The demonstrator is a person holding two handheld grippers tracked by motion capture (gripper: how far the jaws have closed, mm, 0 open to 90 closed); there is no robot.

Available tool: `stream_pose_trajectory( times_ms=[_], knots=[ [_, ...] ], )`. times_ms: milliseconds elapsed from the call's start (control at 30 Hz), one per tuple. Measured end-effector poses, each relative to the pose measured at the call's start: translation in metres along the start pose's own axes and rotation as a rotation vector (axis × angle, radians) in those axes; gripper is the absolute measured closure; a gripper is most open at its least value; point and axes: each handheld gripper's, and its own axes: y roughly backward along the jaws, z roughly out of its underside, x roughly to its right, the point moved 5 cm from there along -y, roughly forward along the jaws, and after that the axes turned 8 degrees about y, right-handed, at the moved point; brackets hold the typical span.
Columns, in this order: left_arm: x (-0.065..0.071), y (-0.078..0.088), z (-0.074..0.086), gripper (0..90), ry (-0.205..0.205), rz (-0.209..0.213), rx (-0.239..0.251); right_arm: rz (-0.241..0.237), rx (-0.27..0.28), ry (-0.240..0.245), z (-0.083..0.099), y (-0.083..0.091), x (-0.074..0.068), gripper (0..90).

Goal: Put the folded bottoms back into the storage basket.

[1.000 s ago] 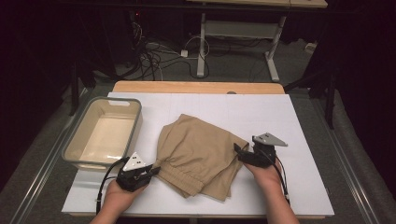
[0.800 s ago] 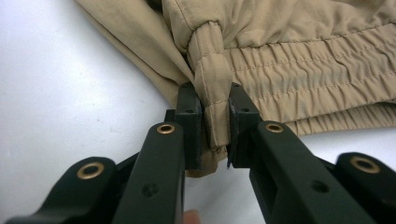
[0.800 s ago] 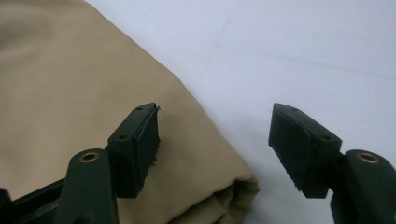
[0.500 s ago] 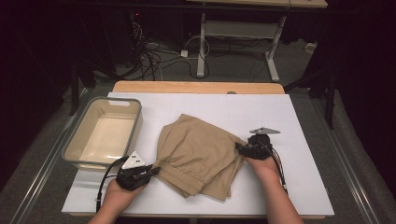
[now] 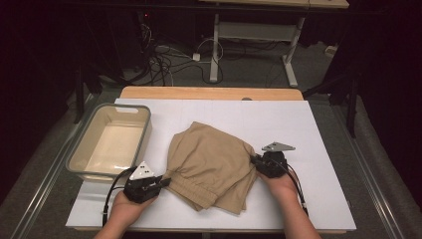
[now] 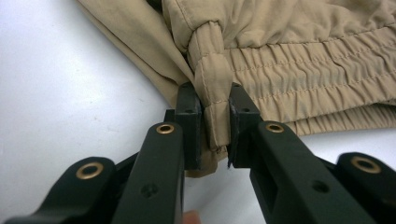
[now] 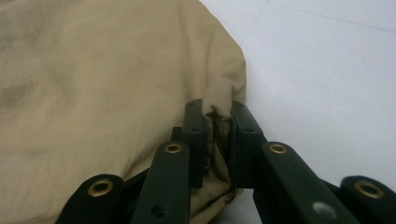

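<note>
Tan shorts (image 5: 211, 167) with an elastic, gathered waistband lie folded and rumpled on the white table's middle.

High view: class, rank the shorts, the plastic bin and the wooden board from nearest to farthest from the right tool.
1. Shorts: clamped at their right edge in the right tool, whose jaws have just been closing on the fabric.
2. Wooden board: along the table's far edge, beyond the shorts.
3. Plastic bin: at the table's left side, across the shorts from this tool.
</note>
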Motion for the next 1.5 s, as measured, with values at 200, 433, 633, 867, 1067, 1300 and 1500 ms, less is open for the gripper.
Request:
stream_pose_trajectory(
  times_ms=[200,433,633,867,1067,1300,1500],
  knots=[
    [0.0,0.0,0.0,76.5,0.0,0.001,0.002,0.029,0.006,0.044,0.0,0.0,-0.004,83.7],
    [0.0,0.0,0.0,76.4,0.006,0.006,0.002,0.037,0.008,0.061,0.0,0.0,-0.006,85.9],
    [-0.001,0.0,0.0,76.7,0.012,0.013,-0.009,0.062,0.014,0.093,0.001,0.001,-0.009,86.6],
    [-0.001,0.001,-0.004,76.8,0.028,0.002,-0.051,0.061,0.047,0.107,0.0,0.004,-0.01,86.7],
    [0.0,0.003,-0.016,76.7,-0.002,-0.014,-0.156,0.06,0.084,0.092,0.001,0.008,-0.009,86.7],
    [0.008,0.004,-0.03,76.5,-0.078,-0.072,-0.274,0.063,0.095,0.1,0.001,0.009,-0.01,86.6],
    [0.006,0.002,-0.041,76.5,-0.079,-0.065,-0.379,0.058,0.093,0.11,0.001,0.008,-0.011,86.6]
  ],
)
